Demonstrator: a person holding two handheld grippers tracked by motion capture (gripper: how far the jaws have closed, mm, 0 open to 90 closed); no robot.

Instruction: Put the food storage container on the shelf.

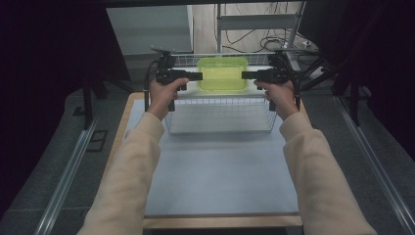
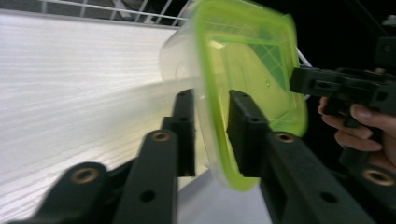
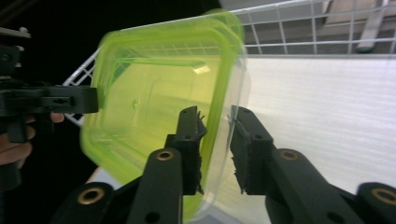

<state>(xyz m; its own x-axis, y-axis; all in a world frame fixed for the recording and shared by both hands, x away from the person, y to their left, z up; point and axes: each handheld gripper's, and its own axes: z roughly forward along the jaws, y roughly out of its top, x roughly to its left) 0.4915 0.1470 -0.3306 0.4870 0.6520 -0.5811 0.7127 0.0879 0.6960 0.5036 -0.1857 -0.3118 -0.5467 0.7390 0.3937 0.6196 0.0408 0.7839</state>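
1. Left tongs (image 1: 195, 76): jaws closed to a narrow gap on the left rim of the box (image 1: 222, 73). In the left gripper view one jaw sits against the clear wall and the other against the green lid edge, so the rim is pinched between them.
2. Right tongs (image 1: 248, 75): jaws likewise astride the right rim. In the right gripper view a sliver of gap shows beside the outer jaw, so the grip looks light, though contact cannot be confirmed.
3. Box: clear body with a green lid, held level between the two tongs above the basket (image 1: 220, 115), near its far wall.
4. Key relation: the two tongs point inward at each other along one line, with the box spanning the gap between them. Each hand is equally near its own rim, so neither leads.
5. Judgement: any coming move, up or down, probably calls for both hands to travel together; if one drifts, the box would tilt or slip.
6. Basket stands at the far end of the bench (image 1: 220, 176).
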